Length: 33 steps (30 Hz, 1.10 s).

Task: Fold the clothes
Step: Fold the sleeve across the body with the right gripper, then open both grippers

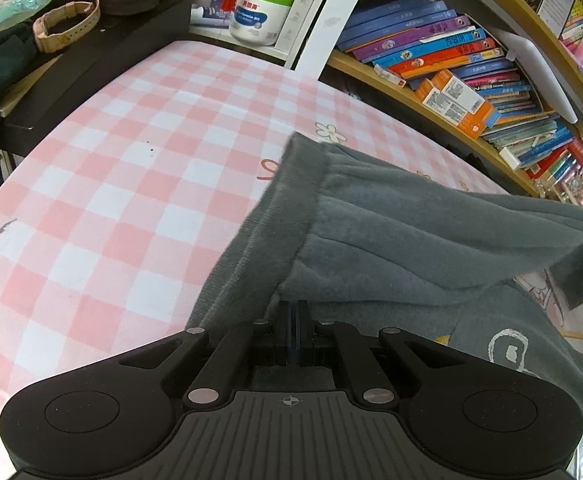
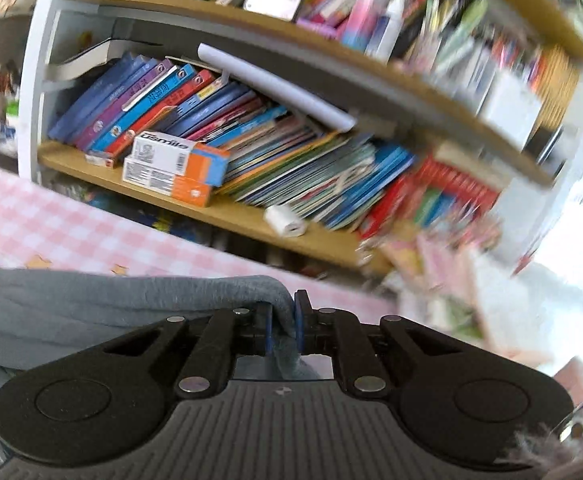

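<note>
In the left wrist view, the left gripper [image 1: 294, 322] is seen with its fingers drawn together to a narrow slit, and a fold of the grey sweatshirt [image 1: 391, 240] is pinched between them. From the fingers the garment is lifted ahead and to the right, its ribbed hem [image 1: 287, 200] running away from the fingertips toward the upper left, while a lower layer bearing a white printed outline [image 1: 507, 348] lies just right of the fingers. Beneath and to the left of the fingers, the pink-and-white checked tabletop [image 1: 111, 184] is spread out.

In the right wrist view, the right gripper [image 2: 284, 322] is closed on a rolled edge of the same grey sweatshirt [image 2: 91, 304]; the cloth is gripped between the blue pads [image 2: 298, 320] and trails off to the left of the fingers in thick folds. The checked tabletop [image 2: 51, 224] is seen beyond the cloth.

Farther ahead of the fingers, a bookshelf [image 2: 251, 216] packed with leaning books [image 2: 179, 100] is visible, with two orange-and-white boxes [image 2: 175, 168] stacked on its lower board. The right part of this view is blurred. Far ahead and left of the left fingers, a white tub with a green lid [image 1: 261, 16] stands at the tabletop's back edge.
</note>
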Available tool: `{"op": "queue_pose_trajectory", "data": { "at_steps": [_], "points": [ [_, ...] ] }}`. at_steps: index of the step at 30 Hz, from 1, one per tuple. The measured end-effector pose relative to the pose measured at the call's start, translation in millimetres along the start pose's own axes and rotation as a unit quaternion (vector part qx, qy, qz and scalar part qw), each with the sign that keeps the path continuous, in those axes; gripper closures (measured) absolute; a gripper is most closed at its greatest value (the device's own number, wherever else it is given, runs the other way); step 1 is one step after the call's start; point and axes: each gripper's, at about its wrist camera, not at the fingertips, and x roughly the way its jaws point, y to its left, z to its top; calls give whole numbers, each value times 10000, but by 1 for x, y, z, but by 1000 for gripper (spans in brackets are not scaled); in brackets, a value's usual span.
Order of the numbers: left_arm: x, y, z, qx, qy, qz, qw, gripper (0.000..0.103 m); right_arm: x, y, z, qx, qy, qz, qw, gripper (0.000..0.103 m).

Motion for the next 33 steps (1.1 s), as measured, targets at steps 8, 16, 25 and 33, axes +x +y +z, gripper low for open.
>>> {"op": "queue_pose_trajectory", "data": {
  "at_steps": [8,16,25,33],
  "points": [
    [0,2,-2,-80,-46,-42,9999,99,-37,15,-52,-726,778,313,9938,92],
    [0,3,0,2,14,-40,10000,98,-47,18,-108,-250,1737,783,9814,80],
    [-15,-16,2,447,-170,-118,9988,98,-66,9,-118,-30,1725,672,9827,64],
    [-33,-40,12,896,-580,-336,9937,77,-74,3,-122,54,1638,680,9841,57]
  ]
}}
